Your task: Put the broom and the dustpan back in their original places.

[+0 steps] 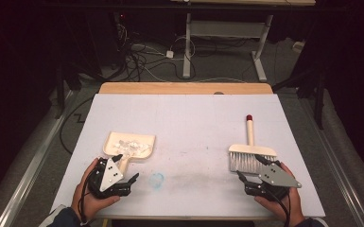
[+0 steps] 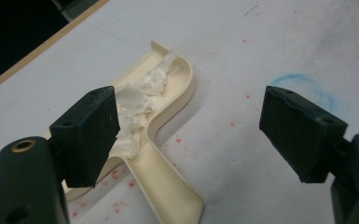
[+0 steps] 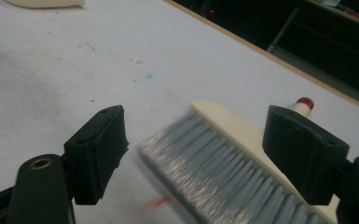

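A cream dustpan lies left of centre on the white table, with white crumpled scraps in its tray. My left gripper hovers open just in front of its handle. In the left gripper view the dustpan and its scraps sit between and beyond the wide-open jaws of the left gripper. At the right lies a brush with grey bristles, a cream handle and a red tip. My right gripper stands open at its bristle edge. The brush bristles lie between the spread jaws of the right gripper.
A faint blue chalk ring marks the white table cover between the grippers, also the ring right of the dustpan. Red specks dot the surface. A wooden table edge runs along the back; cables and a desk frame lie on the floor beyond.
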